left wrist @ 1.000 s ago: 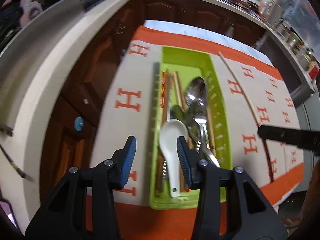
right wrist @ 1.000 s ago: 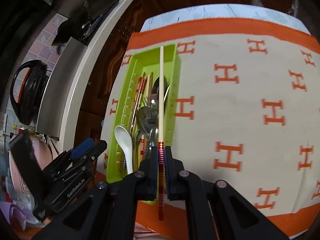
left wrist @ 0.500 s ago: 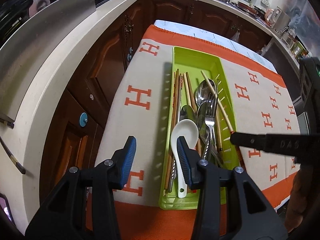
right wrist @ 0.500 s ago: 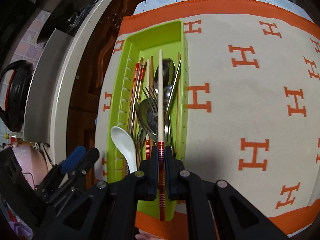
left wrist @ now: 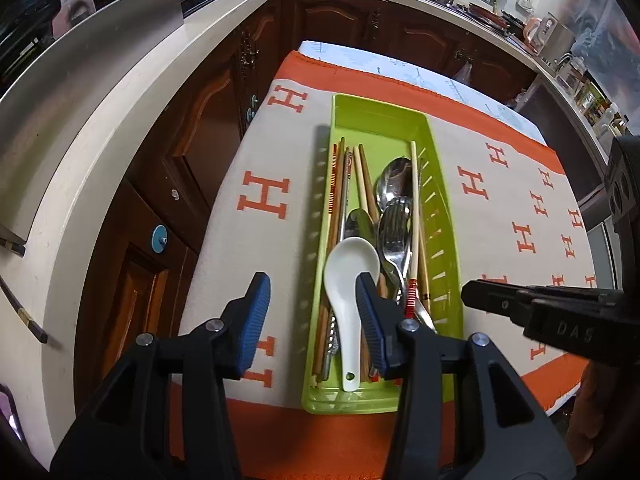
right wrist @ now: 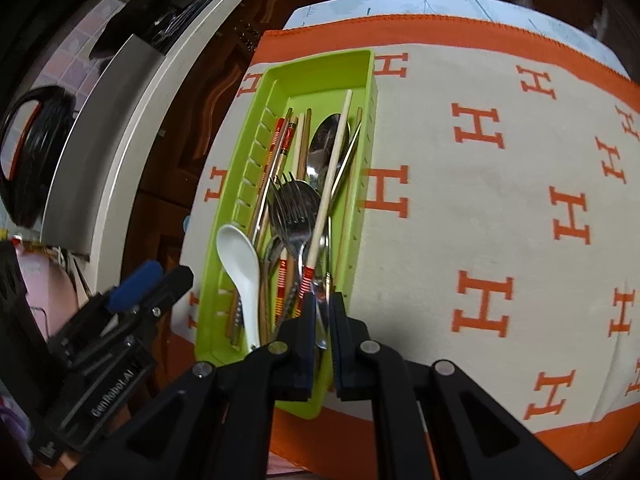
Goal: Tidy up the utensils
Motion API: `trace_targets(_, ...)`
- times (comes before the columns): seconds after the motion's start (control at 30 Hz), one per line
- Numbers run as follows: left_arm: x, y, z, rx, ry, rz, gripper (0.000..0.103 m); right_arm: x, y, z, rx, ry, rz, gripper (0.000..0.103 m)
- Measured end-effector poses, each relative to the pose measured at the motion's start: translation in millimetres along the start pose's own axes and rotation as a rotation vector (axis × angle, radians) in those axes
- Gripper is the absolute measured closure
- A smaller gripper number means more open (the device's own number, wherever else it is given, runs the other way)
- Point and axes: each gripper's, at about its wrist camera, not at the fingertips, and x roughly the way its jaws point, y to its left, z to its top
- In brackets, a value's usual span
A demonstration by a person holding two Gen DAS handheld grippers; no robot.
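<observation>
The red-banded chopstick [right wrist: 330, 176] was found lying lengthwise in the green tray [right wrist: 362, 168] atop a fork [right wrist: 294, 210], its banded end beside the slightly parted right gripper [right wrist: 322, 322]. The left gripper [left wrist: 311, 320] was held spread, empty. Snagging on withdrawal was judged possible.

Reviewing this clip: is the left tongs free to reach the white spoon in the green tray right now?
Probably yes. The left tongs are open and empty just above the white spoon, which lies on top of the other utensils in the green tray. The right tongs sit off to the side.
</observation>
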Motion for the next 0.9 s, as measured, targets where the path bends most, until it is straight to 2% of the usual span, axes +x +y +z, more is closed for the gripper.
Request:
trace_targets(0.27, -8.9, -21.9, -4.5, 0.041, -0.003, -0.027, 0.050, -13.2, -11.8, -12.3, -0.008, -0.020, 0.003, 0.096)
trace_targets(0.43, -15.0, -38.7, -9.8, 0.070, -0.007, -0.037, 0.040, -25.1, -23.0, -23.4, -0.023, -0.052, -0.014, 0.096)
trace_targets(0.47, -15.6, -41.9, -11.1, 0.074, -0.007, -0.039, 0.039, -27.0, -26.6, -25.8, -0.023, -0.058, -0.019, 0.094)
trace_targets(0.53, -16.3, -47.7, -14.0, 0.082, -0.002, -0.043, 0.036, -31.9, -36.0, -31.8, -0.019, -0.074, -0.032, 0.083)
trace_targets(0.57, -16.5, -50.8, -15.5, 0.086, 0.001, -0.046, 0.036, -34.2, -40.0, -34.2, -0.016, -0.082, -0.034, 0.081)
trace_targets(0.63, -16.1, -58.6, -18.6, 0.096, 0.021, -0.045, 0.027, -39.2, -47.9, -38.8, -0.014, -0.099, -0.037, 0.081)
trace_targets(0.8, -19.3, -80.8, -25.6, 0.127, 0.018, -0.054, 0.025, -59.2, -71.3, -53.1, -0.008, -0.163, -0.050, 0.080)
trace_targets(0.87, -21.6, -93.1, -28.7, 0.141, 0.015, -0.065, 0.025, -68.3, -78.7, -57.6, -0.004, -0.194, -0.053, 0.078)
trace_targets(0.9, -22.8, -98.5, -28.8, 0.148, 0.012, -0.070, 0.025, -73.5, -82.7, -60.2, -0.001, -0.212, -0.054, 0.071)
